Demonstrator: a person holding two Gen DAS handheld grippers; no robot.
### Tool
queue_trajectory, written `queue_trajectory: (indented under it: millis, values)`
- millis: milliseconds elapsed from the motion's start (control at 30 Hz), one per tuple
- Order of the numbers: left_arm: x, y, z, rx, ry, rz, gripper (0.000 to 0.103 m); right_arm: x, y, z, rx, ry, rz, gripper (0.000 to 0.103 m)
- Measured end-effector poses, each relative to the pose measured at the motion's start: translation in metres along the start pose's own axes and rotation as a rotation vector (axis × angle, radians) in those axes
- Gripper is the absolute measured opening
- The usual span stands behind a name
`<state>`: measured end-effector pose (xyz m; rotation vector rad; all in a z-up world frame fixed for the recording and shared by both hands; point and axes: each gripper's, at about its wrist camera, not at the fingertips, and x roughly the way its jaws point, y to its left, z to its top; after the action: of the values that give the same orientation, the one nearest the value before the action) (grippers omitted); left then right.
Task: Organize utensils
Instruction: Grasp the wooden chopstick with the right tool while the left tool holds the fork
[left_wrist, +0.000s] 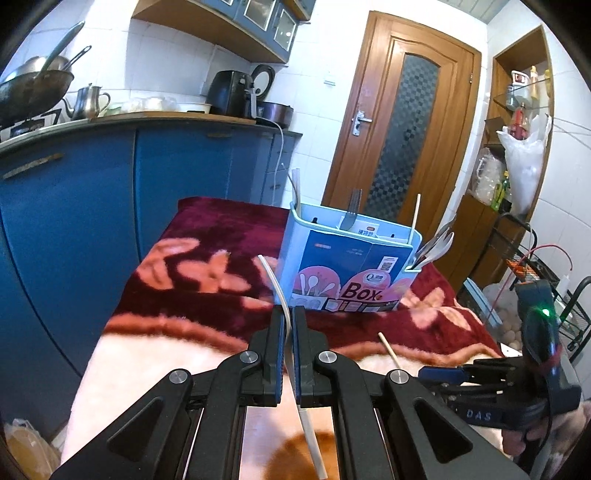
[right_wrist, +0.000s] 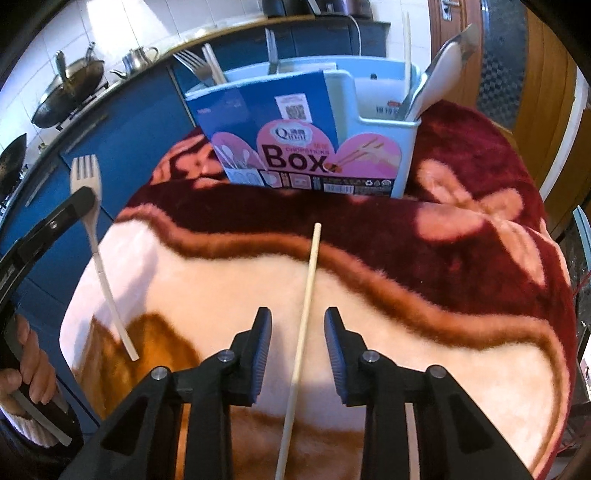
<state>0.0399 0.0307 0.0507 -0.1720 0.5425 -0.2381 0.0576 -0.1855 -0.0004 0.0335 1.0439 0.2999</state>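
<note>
Left tool (left_wrist: 289, 325) clenched on white fork (right_wrist: 85, 173), lifted. Right tool (right_wrist: 298, 325) released, straddling chopstick (right_wrist: 309, 280) on desk. Next: close, carry to box (right_wrist: 380, 122).

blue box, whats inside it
Standing in the blue box: metal forks, a chopstick and spoons. Their lower ends and the box floor are hidden by its walls.

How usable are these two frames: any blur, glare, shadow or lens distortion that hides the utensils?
Left wrist view: strong fisheye bending of the cabinets, dark corner vignetting; the white fork in the left gripper is sharp, the blanket pattern soft. Right wrist view: the same curvature; the chopstick between the right gripper fingers is crisp; a shadow band falls in front of the utensil box; no glare hides anything.
</note>
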Motion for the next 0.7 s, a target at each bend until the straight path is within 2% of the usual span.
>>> queue_trajectory:
  millis: [133, 267, 367, 533, 700]
  values:
    - [0.001, 0.004, -0.001, -0.009, -0.001, -0.001, 0.003, 0.011, -0.001, 0.006, 0.005, 0.068, 0.001, 0.022]
    - [0.002, 0.006, 0.0, -0.007, -0.003, -0.002, 0.003, 0.016, 0.0, 0.013, -0.002, 0.1, 0.013, 0.017]
    - [0.001, 0.004, 0.002, -0.001, -0.017, -0.003, 0.003, 0.018, -0.004, 0.015, 0.01, 0.108, 0.023, 0.01]
    - [-0.002, -0.002, 0.008, 0.027, -0.051, -0.006, 0.003, 0.014, -0.008, 0.012, 0.036, 0.069, 0.043, 0.006]
    - [-0.003, -0.009, 0.016, 0.059, -0.07, -0.006, 0.003, -0.002, -0.016, 0.007, 0.104, -0.019, 0.105, 0.006]
